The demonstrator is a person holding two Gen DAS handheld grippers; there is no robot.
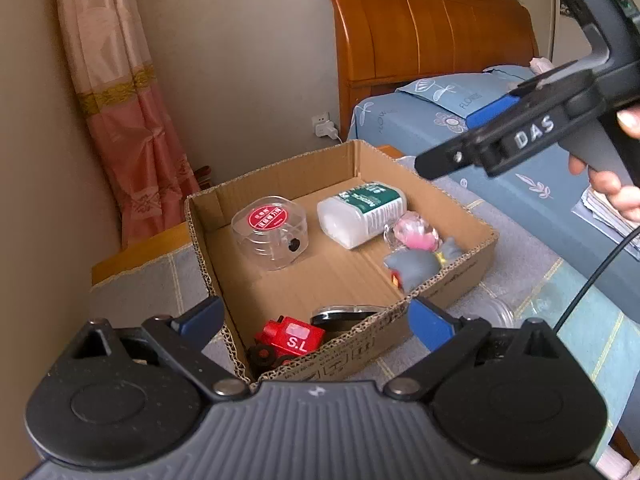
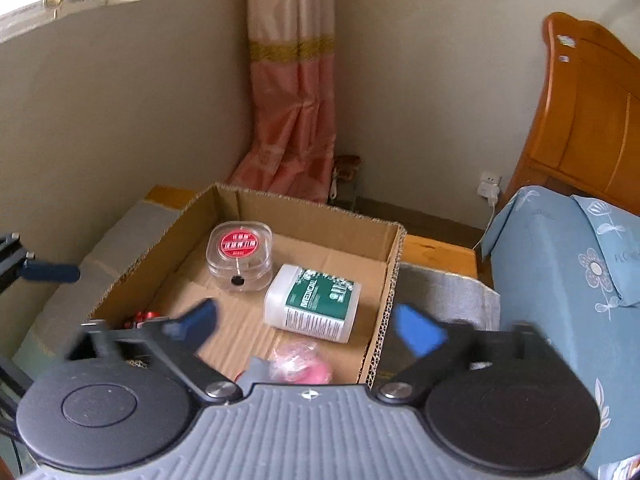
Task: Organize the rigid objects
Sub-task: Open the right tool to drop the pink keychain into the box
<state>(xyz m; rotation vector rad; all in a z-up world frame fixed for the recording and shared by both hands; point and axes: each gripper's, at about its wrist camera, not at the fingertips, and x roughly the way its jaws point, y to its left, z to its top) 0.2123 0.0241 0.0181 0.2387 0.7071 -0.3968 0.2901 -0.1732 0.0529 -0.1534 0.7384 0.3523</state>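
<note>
An open cardboard box (image 1: 448,276) (image 2: 390,280) sits on a cloth-covered table. Inside it lie a clear round case with a red label (image 1: 270,236) (image 2: 240,256), a white bottle with a green label (image 1: 362,212) (image 2: 314,304), a pink clear toy (image 1: 414,232) (image 2: 300,366), a grey shark toy (image 1: 416,266), a red toy train (image 1: 290,340) and a black round lid (image 1: 344,316). My left gripper (image 1: 316,320) stands open over the box's near corner, above the train. My right gripper (image 2: 308,328) (image 1: 446,142) is open and empty over the box's other side, above the pink toy.
A bed with a blue flowered sheet (image 1: 500,184) (image 2: 560,280) and a wooden headboard (image 1: 432,28) stands beside the table. A pink curtain (image 1: 120,100) hangs in the corner. A clear jar (image 1: 496,312) lies on the grey cloth (image 1: 152,280) outside the box. A black cable (image 1: 592,276) trails from the right gripper.
</note>
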